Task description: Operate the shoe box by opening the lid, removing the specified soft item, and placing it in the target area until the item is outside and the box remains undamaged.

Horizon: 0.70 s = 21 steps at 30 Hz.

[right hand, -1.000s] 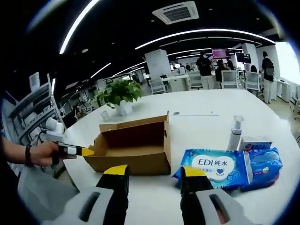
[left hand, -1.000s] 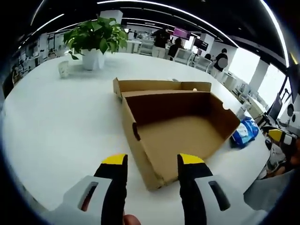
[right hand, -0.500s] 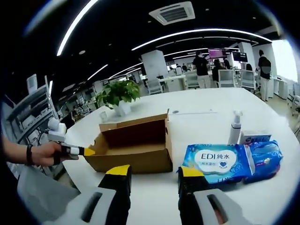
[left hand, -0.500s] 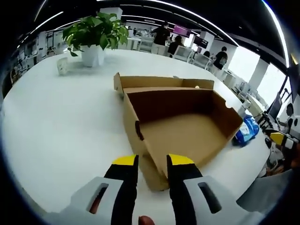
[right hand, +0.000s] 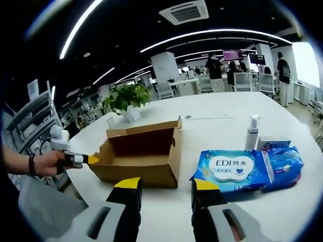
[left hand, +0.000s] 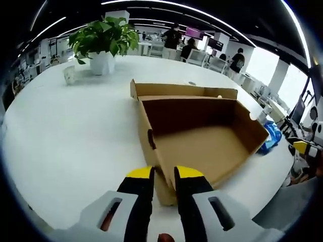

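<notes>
shoebox of plain brown cardboard (left hand: 202,136), lid folded back flat on its far side, standing open on the round white table (left hand: 65,131). its interior shows bare cardboard floor and walls, with nothing visible inside. the soft item, a blue plastic pack of wet wipes with white lettering (right hand: 233,170), lies on the table just to the right of the box, with a second, darker blue soft pack (right hand: 285,164) touching its right end; the removal and placing therefore appear done, though the target area itself is unmarked.

left gripper (left hand: 164,174): yellow-tipped black jaws drawn narrow at the near corner of the box; in the right gripper view its yellow tip (right hand: 93,160) meets that corner, so it seems to pinch the wall, though actual contact cannot be confirmed. right gripper (right hand: 164,184): jaws wide apart with nothing between them, hovering above the table near the box and the wipes pack.

step in hand, as judged: steadying or repositioning the emptied box. next move likely calls for a light grip on the thin wall, to avoid creasing it.

background: potted green plant in a white pot (left hand: 103,43), small white cup (left hand: 68,74), white pump bottle (right hand: 252,131) beyond the wipes.
</notes>
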Tool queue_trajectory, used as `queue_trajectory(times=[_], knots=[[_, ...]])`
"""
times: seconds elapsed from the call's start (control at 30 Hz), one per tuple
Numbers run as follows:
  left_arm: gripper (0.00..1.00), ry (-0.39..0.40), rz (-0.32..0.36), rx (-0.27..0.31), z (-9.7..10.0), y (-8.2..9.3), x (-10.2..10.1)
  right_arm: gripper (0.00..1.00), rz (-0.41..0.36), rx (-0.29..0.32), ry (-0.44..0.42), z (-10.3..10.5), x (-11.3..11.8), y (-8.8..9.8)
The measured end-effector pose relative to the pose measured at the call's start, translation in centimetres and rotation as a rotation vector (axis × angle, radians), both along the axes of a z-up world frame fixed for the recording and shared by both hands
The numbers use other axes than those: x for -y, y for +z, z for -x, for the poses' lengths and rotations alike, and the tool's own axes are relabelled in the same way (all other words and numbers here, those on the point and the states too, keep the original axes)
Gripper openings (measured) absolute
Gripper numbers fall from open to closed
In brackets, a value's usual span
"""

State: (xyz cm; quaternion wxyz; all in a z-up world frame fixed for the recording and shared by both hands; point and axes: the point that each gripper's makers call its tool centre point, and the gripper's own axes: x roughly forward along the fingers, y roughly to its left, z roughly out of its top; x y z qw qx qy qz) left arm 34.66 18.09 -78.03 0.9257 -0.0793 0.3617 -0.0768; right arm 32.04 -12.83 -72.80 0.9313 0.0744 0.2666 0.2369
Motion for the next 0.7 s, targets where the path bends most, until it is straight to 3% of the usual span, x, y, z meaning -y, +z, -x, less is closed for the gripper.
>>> queue_trajectory(times=[0.27,0.7], knots=[[0.14,-0.012,-0.034,0.000,-0.3,-0.1,-0.2,0.35,0.001,-0.009,0.001,-0.9,-0.1,0.1],[0.06,0.017,-0.096,-0.010,-0.3,-0.2,-1.3,0.34,0.035,0.021,0.026,-7.0,-1.9,2.1]])
